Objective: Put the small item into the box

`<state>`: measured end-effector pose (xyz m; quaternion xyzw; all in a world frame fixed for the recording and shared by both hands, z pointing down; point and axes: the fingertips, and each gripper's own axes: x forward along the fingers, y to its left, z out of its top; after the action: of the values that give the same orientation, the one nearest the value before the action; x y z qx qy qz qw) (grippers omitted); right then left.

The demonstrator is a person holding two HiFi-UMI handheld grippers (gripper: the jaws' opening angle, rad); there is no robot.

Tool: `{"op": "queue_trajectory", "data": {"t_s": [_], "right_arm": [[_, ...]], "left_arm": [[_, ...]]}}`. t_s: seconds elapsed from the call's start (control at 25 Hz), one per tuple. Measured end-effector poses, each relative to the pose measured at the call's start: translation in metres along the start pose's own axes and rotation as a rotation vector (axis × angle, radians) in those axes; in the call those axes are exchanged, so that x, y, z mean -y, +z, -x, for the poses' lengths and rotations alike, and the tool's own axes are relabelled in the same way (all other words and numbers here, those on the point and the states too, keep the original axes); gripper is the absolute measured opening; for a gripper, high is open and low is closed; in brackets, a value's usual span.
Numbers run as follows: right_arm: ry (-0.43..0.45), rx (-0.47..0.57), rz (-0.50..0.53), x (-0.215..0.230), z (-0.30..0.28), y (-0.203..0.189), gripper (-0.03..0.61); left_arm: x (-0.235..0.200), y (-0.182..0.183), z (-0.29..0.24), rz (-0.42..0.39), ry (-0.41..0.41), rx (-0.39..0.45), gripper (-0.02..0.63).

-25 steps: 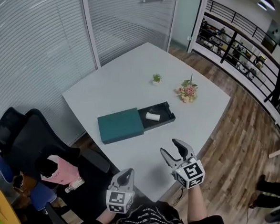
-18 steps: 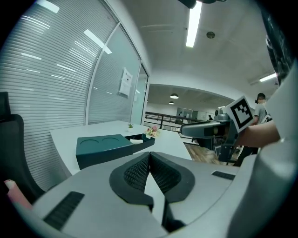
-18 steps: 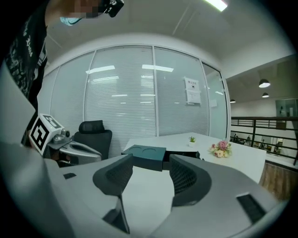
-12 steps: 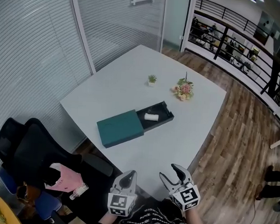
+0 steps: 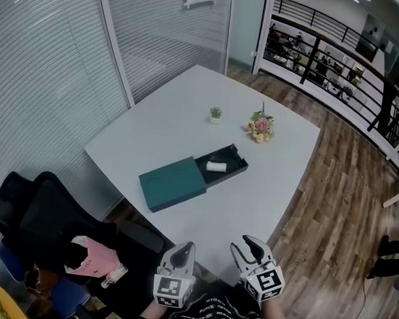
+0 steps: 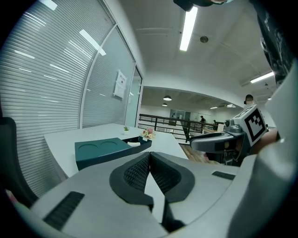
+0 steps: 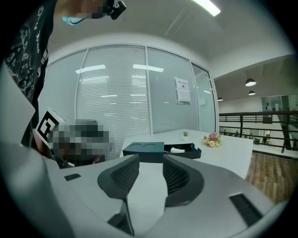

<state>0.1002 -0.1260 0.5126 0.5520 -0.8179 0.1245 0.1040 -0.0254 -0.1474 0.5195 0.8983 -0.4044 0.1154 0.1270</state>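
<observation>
Glass partitions [image 5: 50,56] with lowered blinds on the left and far sides, wood-plank floor [image 5: 340,192] and a black railing [image 5: 330,48] to the right. Near the white worktop [image 5: 188,131], off its left edge, a black office chair [image 5: 38,219]. Overhead, lit strip lights [image 6: 188,28].

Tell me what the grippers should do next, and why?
Probably reach the right gripper, empty jaws just closing partway, forward to the black tray and push it into the green sleeve: the white item already lies in it.

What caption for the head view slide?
Small white item lying in the open drawer of a teal box on a pale table, potted plant and flowers beyond.
</observation>
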Motion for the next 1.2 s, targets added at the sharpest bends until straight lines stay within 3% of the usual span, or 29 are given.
{"op": "queue_trajectory", "data": {"t_s": [0.28, 1.2], "right_arm": [[-0.035, 0.007, -0.028, -0.003, -0.003, -0.004, 0.016], [-0.061, -0.036, 0.034, -0.011, -0.017, -0.004, 0.008]], "left_arm": [[0.004, -0.005, 0.000, -0.031, -0.040, -0.006, 0.017], [-0.005, -0.006, -0.013, -0.041, -0.106, -0.031, 0.017]]}}
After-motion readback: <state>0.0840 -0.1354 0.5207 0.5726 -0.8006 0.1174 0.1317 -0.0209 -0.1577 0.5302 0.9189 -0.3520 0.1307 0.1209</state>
